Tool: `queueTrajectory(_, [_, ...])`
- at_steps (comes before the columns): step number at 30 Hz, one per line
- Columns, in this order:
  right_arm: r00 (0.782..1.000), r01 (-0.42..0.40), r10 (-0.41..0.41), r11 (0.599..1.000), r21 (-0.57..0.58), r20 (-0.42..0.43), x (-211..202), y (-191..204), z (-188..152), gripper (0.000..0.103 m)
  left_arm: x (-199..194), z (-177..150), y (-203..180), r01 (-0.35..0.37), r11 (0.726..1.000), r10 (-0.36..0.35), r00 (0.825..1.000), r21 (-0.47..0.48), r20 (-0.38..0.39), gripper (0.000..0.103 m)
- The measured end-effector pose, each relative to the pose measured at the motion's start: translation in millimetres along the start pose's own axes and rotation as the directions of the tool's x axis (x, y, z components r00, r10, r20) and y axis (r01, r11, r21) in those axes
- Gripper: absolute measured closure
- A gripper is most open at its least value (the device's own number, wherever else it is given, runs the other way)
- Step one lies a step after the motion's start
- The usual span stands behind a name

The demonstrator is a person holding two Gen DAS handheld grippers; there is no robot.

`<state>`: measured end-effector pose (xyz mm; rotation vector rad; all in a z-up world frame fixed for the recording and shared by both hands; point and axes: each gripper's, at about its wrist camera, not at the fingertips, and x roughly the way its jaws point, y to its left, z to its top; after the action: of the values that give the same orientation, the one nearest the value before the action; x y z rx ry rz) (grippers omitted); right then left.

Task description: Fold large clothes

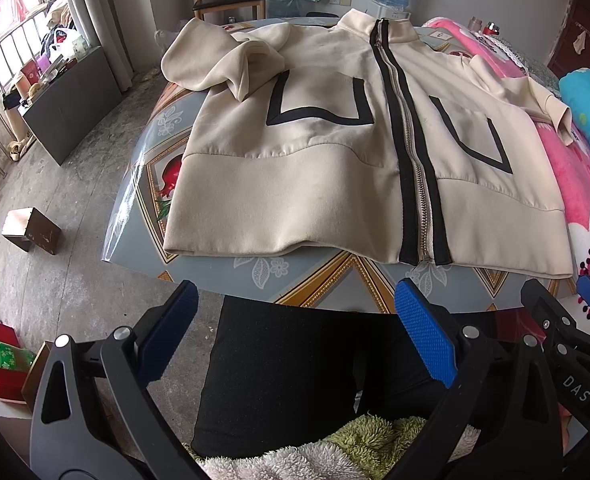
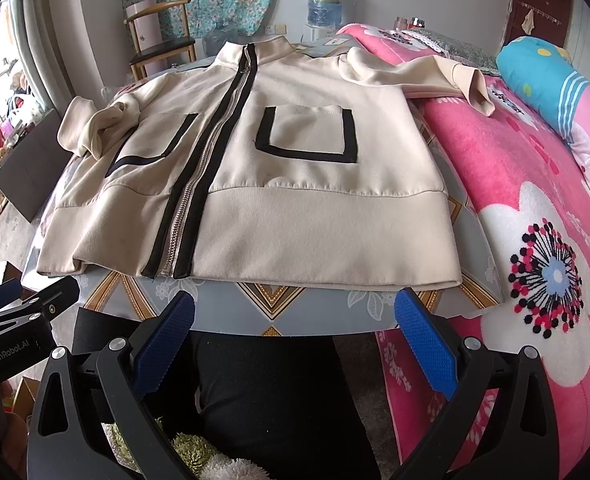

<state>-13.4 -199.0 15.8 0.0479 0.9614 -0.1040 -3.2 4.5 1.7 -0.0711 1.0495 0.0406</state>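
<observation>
Nearest you, your left gripper (image 1: 295,334) hangs spread wide and empty, short of the table edge (image 1: 335,300), and your right gripper (image 2: 295,332) does the same, its blue pads parted with nothing between them; each can see the other at the side of its own view. Just past the fingertips, at twelve o'clock, the cream jacket (image 1: 315,184) lies face up on the patterned tabletop, zipped shut, hem toward you and collar away. Its zipper (image 2: 199,168) runs from about six o'clock up to the collar, with a black-edged pocket (image 2: 307,132) on either side. Farther off, at ten o'clock in the left wrist view, one sleeve (image 1: 223,60) is bunched over the chest; at two o'clock in the right wrist view the other sleeve (image 2: 447,76) trails off onto the pink blanket (image 2: 535,184). By the look of it no fold has been made, so you are at the starting step. The next move likely calls for gripping a sleeve or side edge and laying it inward across the body.
</observation>
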Motion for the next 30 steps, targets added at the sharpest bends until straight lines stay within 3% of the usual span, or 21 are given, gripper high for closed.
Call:
queueTrajectory(26, [0.996, 0.059, -0.058, 0.998, -0.012, 0.068, -6, 7, 14, 0.005, 1, 13, 13, -0.047, 0.999, 0.047, 0.998, -0.003, 0.038, 0.008])
queueTrajectory(30, [0.998, 0.031, -0.028, 0.998, -0.051, 0.063, 0, 15, 28, 0.005, 8, 19, 24, -0.041, 0.999, 0.041, 0.998, -0.014, 0.053, 0.008])
